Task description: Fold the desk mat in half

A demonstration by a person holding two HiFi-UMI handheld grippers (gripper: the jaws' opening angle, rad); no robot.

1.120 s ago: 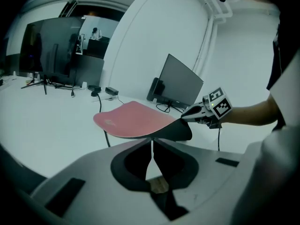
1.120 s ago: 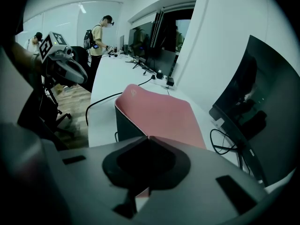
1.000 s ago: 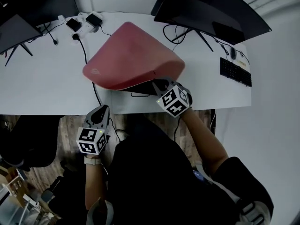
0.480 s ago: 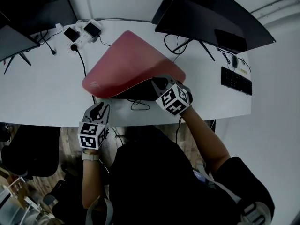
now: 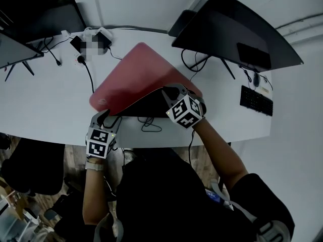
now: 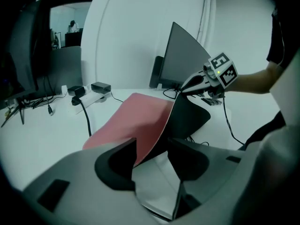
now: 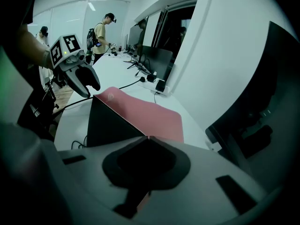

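Observation:
A red desk mat (image 5: 136, 74) with a black underside (image 5: 149, 105) lies on the white desk (image 5: 45, 95), its near edge lifted. My right gripper (image 5: 172, 92) is shut on the near right corner and holds it up; in the right gripper view the jaws (image 7: 146, 137) pinch the mat (image 7: 140, 109). My left gripper (image 5: 104, 117) is at the near left corner. Its jaws have just been opening and stand wide (image 6: 152, 146). The mat's edge (image 6: 140, 121) runs into the gap without being pressed.
A dark monitor (image 5: 237, 29) stands at the back right and another (image 5: 25, 29) at the back left. A black cable (image 5: 91, 72) runs past the mat's left side. A keyboard (image 5: 256, 101) lies far right. A looped cable (image 5: 149, 125) lies under the lifted edge.
My left gripper has come up from below the desk edge to the mat's near left corner and opened. The right gripper still holds its corner, and more black underside shows.

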